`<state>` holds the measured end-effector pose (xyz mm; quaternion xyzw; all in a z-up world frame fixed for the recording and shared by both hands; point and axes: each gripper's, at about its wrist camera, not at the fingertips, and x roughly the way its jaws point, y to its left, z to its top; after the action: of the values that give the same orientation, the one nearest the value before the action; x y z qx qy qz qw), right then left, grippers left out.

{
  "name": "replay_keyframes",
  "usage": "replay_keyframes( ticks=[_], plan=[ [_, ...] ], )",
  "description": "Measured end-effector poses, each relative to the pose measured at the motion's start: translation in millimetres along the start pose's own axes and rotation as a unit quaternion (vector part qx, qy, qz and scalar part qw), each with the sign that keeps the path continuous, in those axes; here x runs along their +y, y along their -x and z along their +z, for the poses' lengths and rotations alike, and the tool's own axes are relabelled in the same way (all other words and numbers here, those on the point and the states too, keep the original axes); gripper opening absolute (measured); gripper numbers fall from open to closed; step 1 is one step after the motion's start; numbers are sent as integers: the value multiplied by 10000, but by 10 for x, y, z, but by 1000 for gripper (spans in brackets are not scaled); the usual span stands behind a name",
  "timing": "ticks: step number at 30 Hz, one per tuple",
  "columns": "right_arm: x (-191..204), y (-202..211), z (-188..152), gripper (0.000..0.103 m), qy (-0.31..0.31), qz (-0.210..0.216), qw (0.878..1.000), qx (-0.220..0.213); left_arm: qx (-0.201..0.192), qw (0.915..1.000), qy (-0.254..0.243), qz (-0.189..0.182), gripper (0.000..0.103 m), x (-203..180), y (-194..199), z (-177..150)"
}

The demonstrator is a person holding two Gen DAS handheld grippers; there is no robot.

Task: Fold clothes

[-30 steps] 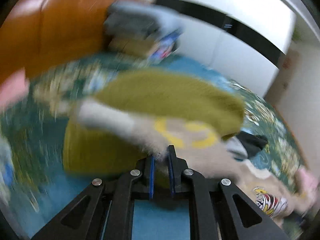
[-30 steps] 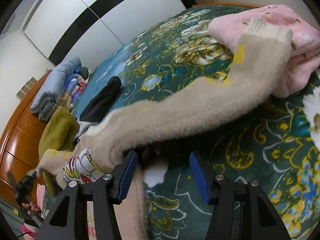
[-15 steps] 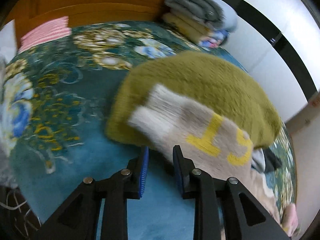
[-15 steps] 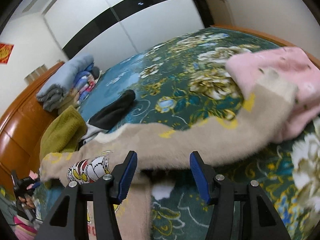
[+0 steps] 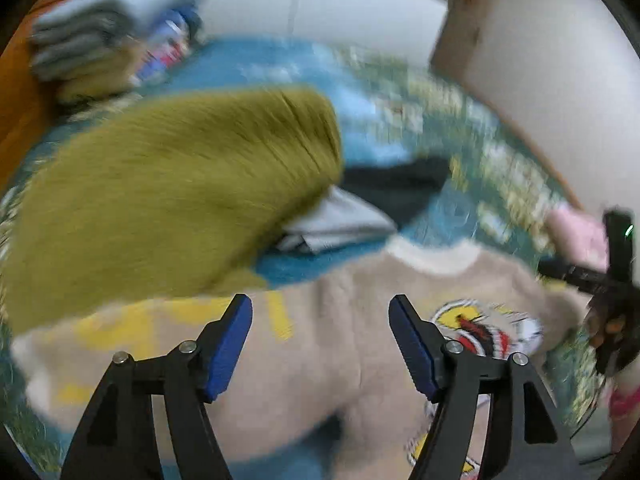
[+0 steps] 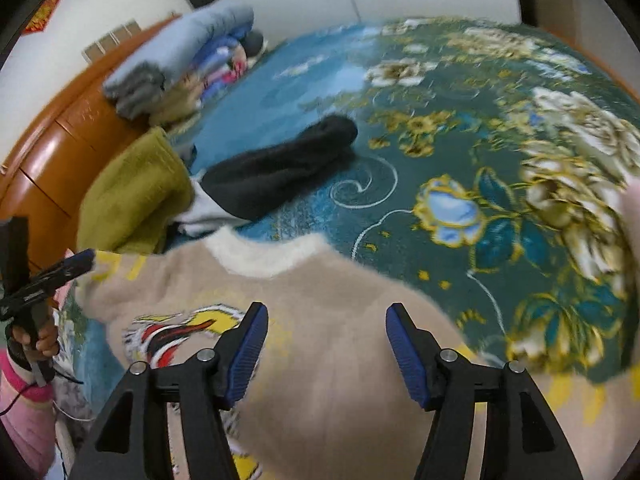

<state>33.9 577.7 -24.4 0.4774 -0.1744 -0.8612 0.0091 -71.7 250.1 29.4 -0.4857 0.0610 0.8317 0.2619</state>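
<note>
Below both my claws the beige sweater (image 5: 352, 320) lies spread, front up; left claw (image 5: 320, 332) and right claw (image 6: 324, 340) gape empty, poised for a fold.

Beige sweater (image 6: 328, 364), seemingly flat on bed

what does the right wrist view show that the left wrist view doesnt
Only the right wrist view: a red wall decoration, the person's hand gripping the left hand-held gripper, and the right hand-held gripper open.
Only the left wrist view: a pink garment at far right, and the left hand-held gripper open.
Both: the beige sweater lying on the floral bedspread, the olive garment, the black garment and the folded blanket stack.
</note>
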Motion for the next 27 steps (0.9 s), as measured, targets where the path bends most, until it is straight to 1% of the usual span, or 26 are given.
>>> replay_keyframes(
  ticks=[2, 4, 6, 8, 9, 12, 15, 18, 19, 20, 21, 22, 23, 24, 25, 27],
  plan=[
    [-35, -188, 96, 67, 33, -40, 9998, 205, 371, 9992, -99, 84, 72, -109, -325, 162],
    [-75, -374, 185, 67, 52, -95, 9991, 418, 473, 9982, -274, 259, 72, -191, -555, 277],
    [-91, -517, 253, 67, 156, -175, 9982, 553, 582, 9960, -552, 396, 72, -255, -759, 342],
    [-82, -617, 298, 67, 322, -217, 9972, 636, 719, 9936, -754, 444, 72, -307, -933, 370],
    [-84, -666, 301, 67, 389, -194, 9966, 706, 803, 9925, -820, 420, 72, -329, -1008, 372],
    [-83, -844, 271, 67, 485, -181, 9937, 992, 1076, 9897, -929, 188, 72, -389, -1171, 335],
    [-56, -861, 203, 68, 625, -137, 9935, 937, 1207, 9870, -1059, 108, 72, -435, -1243, 282],
    [-65, -833, 161, 65, 620, -104, 9941, 879, 1271, 9855, -1121, 20, 72, -445, -1243, 254],
    [-68, -822, 149, 63, 627, -124, 9942, 870, 1287, 9850, -1151, 2, 70, -451, -1238, 243],
    [-67, -811, 137, 56, 661, -184, 9938, 874, 1302, 9842, -1196, -35, 68, -459, -1231, 228],
    [-66, -799, 125, 48, 696, -244, 9934, 877, 1306, 9836, -1243, -52, 65, -466, -1223, 213],
    [-60, -782, 116, 44, 726, -292, 9932, 866, 1289, 9832, -1289, -23, 57, -472, -1212, 200],
    [-49, -754, 112, 38, 747, -321, 9932, 831, 1254, 9833, -1320, 41, 53, -471, -1197, 188],
    [-37, -726, 107, 33, 769, -350, 9932, 795, 1205, 9838, -1325, 127, 45, -465, -1176, 178],
    [-25, -698, 102, 32, 790, -379, 9933, 760, 1158, 9842, -1325, 213, 33, -463, -1154, 169],
    [-2, -642, 93, 23, 833, -437, 9932, 689, 1036, 9856, -1298, 310, 24, -461, -1078, 144]
  ],
)
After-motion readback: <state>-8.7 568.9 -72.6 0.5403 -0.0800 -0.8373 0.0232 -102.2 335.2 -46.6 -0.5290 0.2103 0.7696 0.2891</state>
